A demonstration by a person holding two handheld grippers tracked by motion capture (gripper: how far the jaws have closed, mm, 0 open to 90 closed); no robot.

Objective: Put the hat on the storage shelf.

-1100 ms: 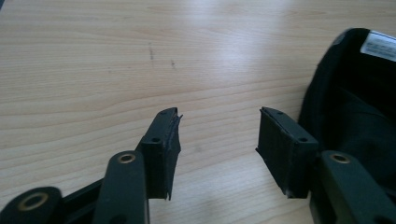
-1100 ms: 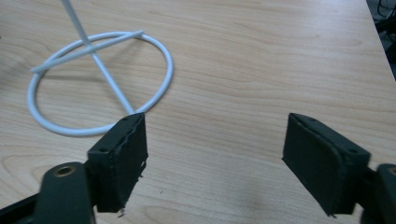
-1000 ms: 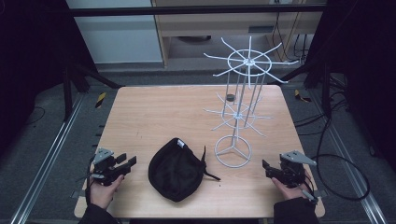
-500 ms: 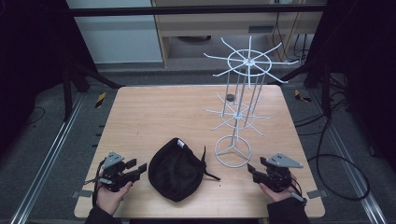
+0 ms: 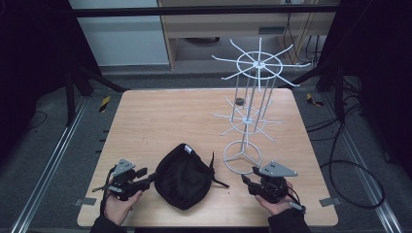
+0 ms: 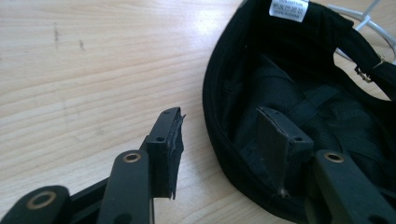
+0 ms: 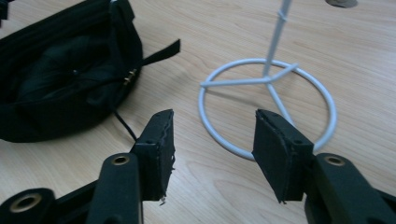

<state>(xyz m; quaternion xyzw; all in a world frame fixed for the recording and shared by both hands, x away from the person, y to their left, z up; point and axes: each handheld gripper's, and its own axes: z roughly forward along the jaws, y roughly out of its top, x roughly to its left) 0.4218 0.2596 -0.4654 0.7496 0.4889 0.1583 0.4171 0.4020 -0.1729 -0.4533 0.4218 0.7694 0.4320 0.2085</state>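
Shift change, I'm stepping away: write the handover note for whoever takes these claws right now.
Left claw: open, straddling the near rim of the black cap, one jaw inside it, one outside; nothing gripped. Its jaws have just been closing.
Right claw: open, empty, facing the ring base of the white wire rack; its jaws have just been closing too.
Cap lies upside down on the table, beside the rack's base.
Done: nothing lifted.
Left: probably grip the cap and hang it on the rack.

tongs (image 5: 152, 177): black, brass rivets | grey three-cornered plates | dark sleeves

Both grippers have closed in on the black cap (image 5: 183, 175), the right gripper (image 5: 247, 180) with jaws narrowing.
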